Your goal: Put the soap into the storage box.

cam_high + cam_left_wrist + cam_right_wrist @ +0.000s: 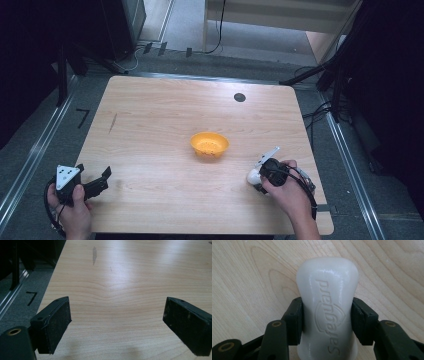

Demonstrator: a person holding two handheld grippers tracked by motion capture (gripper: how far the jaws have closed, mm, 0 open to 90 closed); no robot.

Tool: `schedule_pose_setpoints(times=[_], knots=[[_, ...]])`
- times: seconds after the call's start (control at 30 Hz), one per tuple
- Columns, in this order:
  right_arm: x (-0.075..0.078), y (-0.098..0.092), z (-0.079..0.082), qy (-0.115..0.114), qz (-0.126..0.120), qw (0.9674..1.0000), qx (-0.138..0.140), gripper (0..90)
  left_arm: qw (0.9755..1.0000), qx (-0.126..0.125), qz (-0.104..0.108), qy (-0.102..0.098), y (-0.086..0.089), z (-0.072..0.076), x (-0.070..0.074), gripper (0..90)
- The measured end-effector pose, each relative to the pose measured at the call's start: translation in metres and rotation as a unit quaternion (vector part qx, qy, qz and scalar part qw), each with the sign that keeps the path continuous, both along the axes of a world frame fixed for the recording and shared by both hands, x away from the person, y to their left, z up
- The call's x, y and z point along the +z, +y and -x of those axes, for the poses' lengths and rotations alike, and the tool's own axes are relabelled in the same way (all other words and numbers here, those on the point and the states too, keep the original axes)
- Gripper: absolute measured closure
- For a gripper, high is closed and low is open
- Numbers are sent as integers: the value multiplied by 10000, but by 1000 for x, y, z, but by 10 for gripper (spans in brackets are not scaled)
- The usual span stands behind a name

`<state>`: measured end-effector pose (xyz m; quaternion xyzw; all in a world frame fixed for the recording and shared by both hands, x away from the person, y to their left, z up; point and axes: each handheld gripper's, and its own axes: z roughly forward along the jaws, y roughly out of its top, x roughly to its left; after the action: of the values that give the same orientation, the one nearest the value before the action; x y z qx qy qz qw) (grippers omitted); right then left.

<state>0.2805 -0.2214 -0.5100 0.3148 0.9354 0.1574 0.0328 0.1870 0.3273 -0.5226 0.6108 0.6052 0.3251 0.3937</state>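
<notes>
A white bar of soap (327, 312) with raised lettering lies on the wooden table (160, 115), and my right gripper (327, 320) is shut on its sides. In the high view the soap (253, 175) shows as a white lump at the front right, just left of the right gripper (261, 181). An orange bowl (209, 144) stands near the table's middle, a short way up and left of the soap. My left gripper (102, 180) rests at the front left edge, open, with bare wood between its pads (56, 322).
A small dark round spot (239, 97) sits on the table toward the back right. A dark smear (94, 255) marks the wood at the left. Black stands and cables surround the table on the grey floor (30, 150).
</notes>
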Motion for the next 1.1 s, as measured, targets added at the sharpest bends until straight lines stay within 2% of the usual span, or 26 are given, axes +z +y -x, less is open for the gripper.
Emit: schedule_pose_setpoints(times=[0.2,0.47,0.8,0.97,1.1], knots=[[-1,-3,3,-176,-76,9998,83,505,10000,-7,-29,-23,0,0,0,83],[-2,-5,4,-200,-137,9997,56,506,10000,-11,-13,-22,0,0,0,83],[-1,-4,3,-154,-93,9998,37,510,10000,-6,-6,-7,0,0,0,83],[0,-5,-1,10,-29,10000,90,511,10000,-15,20,-15,1,0,0,83],[2,-4,-3,48,-50,9998,175,511,10000,-15,13,-12,0,0,0,83]])
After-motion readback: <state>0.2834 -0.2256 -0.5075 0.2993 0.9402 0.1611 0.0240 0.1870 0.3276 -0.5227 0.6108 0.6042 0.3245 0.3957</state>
